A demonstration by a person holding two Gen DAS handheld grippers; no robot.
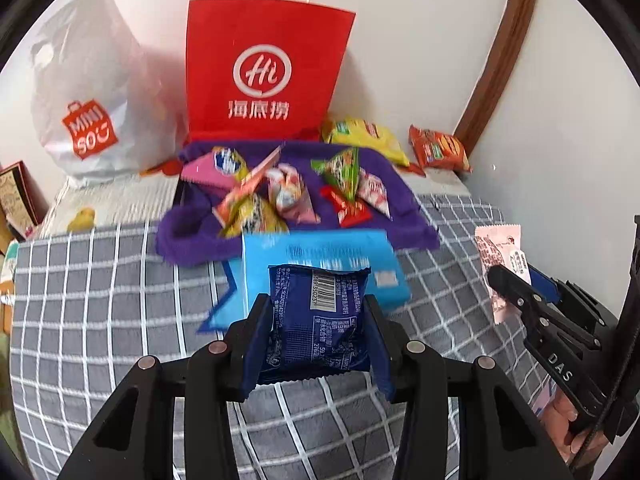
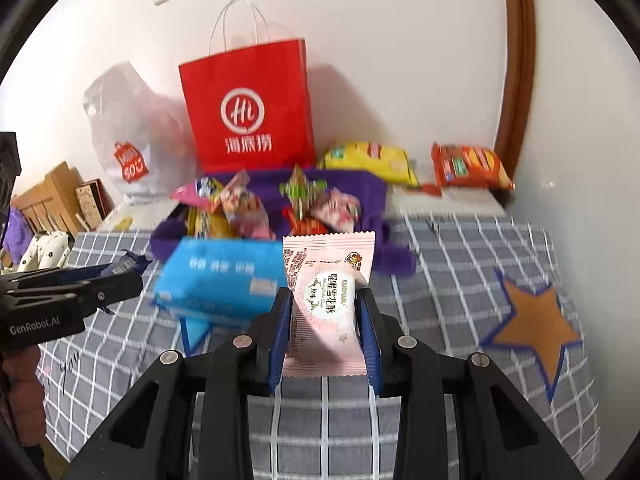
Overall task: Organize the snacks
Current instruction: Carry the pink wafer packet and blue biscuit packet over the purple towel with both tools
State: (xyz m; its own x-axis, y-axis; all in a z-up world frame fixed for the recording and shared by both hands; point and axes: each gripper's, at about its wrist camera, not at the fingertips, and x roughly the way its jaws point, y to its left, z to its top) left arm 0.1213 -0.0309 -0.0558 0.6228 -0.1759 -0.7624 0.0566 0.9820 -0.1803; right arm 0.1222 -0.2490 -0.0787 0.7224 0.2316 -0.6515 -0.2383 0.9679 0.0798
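1. Purple fabric tray (image 1: 192, 236): held mixed snack packets (image 1: 280, 196), before the red paper bag (image 1: 264, 76).
2. Left gripper (image 1: 318, 320): clamped a dark blue snack packet (image 1: 320, 312).
3. Right gripper (image 2: 325, 324): clamped a pink snowflake-crisp packet (image 2: 328, 292); checked bedcover (image 2: 460, 280) bare rightward.

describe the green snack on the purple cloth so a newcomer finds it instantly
Start at the red paper bag against the wall; the purple cloth lies before it. Right of centre on it stands the green triangular packet, the pile's only green wrapper, between pink and red ones.
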